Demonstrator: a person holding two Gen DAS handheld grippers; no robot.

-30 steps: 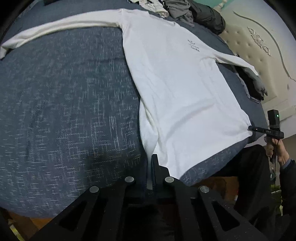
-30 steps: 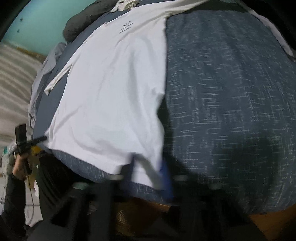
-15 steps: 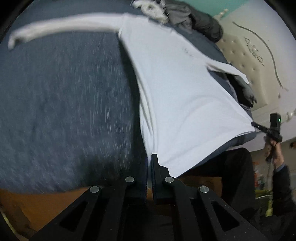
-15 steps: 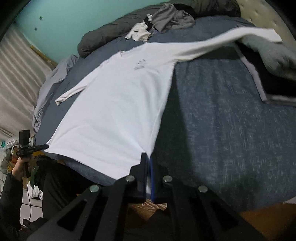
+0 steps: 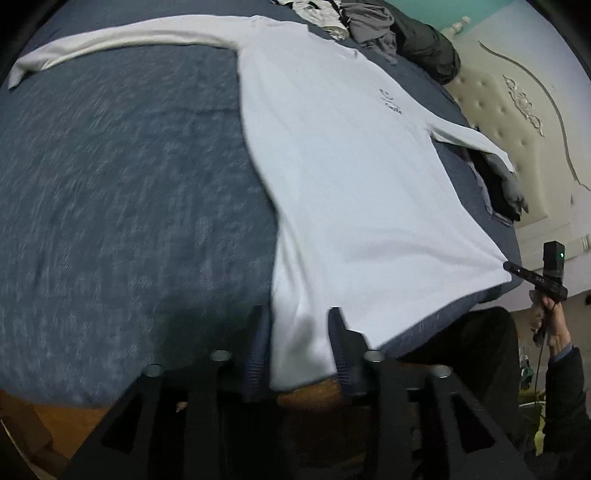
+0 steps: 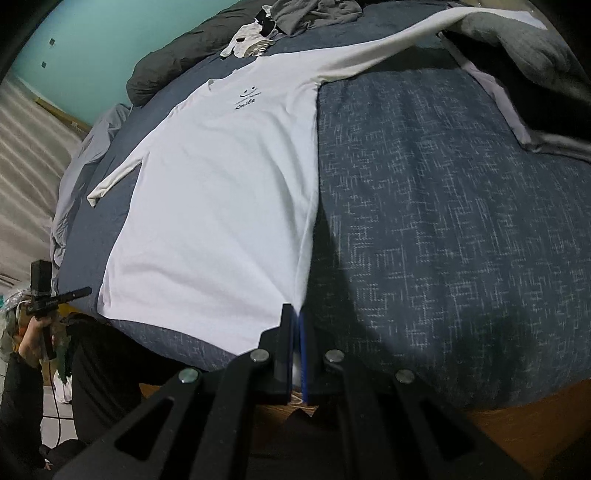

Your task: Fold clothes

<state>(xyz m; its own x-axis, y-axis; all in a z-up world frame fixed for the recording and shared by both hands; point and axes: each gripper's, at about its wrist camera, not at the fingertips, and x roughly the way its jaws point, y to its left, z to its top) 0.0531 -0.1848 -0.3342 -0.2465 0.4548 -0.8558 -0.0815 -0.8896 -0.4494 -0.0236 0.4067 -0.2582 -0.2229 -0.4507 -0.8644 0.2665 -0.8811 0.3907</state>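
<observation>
"Where is the white shirt?"

"It lies flat on the blue bed. It looks soft and light, so the bottom corners are good spots to hold."

"And the fingers?"

"The right gripper pinches one corner. The left gripper is opening, the hem loose between its fingers."

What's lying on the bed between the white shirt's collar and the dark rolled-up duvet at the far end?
A small crumpled white garment and a grey crumpled garment lie there on the blue bedspread, beyond the white shirt; clearest in the right wrist view.
</observation>
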